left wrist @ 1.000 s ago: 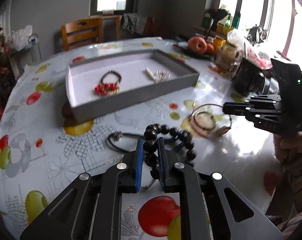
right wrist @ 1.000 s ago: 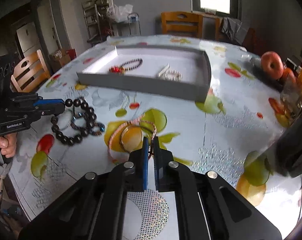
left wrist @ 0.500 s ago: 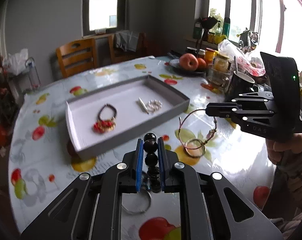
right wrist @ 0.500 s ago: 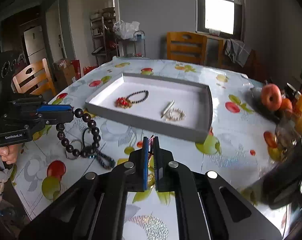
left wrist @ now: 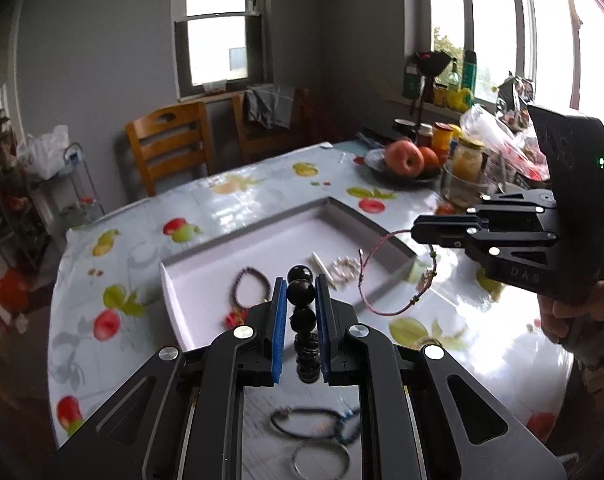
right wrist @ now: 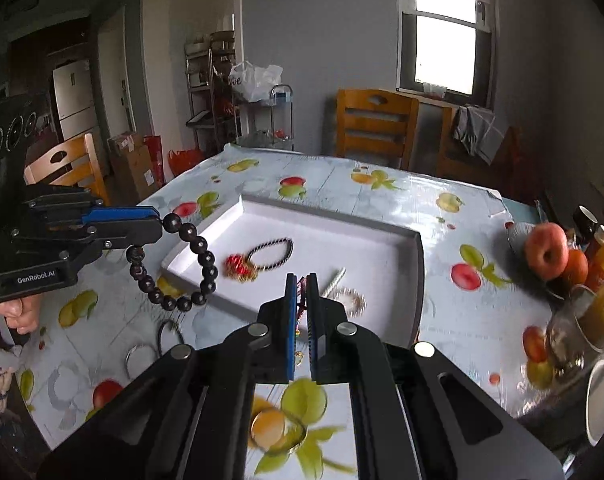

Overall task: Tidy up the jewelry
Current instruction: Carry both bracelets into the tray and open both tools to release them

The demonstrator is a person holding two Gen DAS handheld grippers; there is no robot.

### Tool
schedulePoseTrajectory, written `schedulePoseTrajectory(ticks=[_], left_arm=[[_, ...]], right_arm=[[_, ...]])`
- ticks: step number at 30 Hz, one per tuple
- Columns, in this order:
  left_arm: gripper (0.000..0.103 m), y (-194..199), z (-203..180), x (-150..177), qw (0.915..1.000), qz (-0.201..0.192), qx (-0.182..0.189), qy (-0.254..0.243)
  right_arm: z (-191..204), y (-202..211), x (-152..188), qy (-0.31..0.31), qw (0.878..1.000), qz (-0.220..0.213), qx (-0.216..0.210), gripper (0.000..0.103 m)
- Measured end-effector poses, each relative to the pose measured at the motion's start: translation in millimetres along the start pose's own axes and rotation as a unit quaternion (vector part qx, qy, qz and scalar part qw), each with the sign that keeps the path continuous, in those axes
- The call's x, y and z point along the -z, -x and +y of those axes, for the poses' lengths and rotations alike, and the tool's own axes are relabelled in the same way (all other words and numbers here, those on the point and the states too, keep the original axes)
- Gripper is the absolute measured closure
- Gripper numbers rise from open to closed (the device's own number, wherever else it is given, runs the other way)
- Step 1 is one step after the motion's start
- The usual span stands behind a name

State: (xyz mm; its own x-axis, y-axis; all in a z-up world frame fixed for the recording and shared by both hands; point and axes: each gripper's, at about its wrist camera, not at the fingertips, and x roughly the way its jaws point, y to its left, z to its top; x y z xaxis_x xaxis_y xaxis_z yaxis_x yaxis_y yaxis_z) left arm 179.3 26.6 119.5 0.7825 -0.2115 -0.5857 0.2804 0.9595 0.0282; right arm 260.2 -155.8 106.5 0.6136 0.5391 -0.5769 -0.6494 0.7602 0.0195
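Tongs, left (left wrist: 300, 308): closed on dark bead bracelet (right wrist: 190, 264), lifted off tabletop (left wrist: 114, 344) since a second ago | right tongs (right wrist: 301, 312): clamped on red cord bracelet (left wrist: 382, 280), likewise raised | both near grey tray (left wrist: 286, 256), drop-off seemingly next | leftover rings (left wrist: 322, 444) below blurred, cord's charm indistinct

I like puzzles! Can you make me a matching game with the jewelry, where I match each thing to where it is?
Things:
1. big dark bead bracelet
2. thin red cord bracelet
3. pearl bracelet
4. silver ring bangle

Places:
A. lying in the white tray
B. held in the left gripper
C. on the fruit-print tablecloth
D. held in the right gripper

Pairs: 1-B, 2-D, 3-A, 4-C
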Motion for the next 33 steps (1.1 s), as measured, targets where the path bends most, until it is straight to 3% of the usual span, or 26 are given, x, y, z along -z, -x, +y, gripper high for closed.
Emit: schedulePoseTrajectory(ticks=[11,21,33], left_arm=[[0.088,-40,14,-29,0.9999,-0.005,0.002,0.010],[0.088,-88,37,0,0.9982,0.037,0.009,0.047],[0.088,-98,65,30,0.9954,0.064,-0.017,0.070]], right_arm=[[-14,-57,-12,-0.021,0.999,0.024,-0.006,0.098],[-32,-97,6,-0.052,0.997,0.052,-0.010,0.099],[-36,-111,20,-0.059,0.996,0.064,0.000,0.099]])
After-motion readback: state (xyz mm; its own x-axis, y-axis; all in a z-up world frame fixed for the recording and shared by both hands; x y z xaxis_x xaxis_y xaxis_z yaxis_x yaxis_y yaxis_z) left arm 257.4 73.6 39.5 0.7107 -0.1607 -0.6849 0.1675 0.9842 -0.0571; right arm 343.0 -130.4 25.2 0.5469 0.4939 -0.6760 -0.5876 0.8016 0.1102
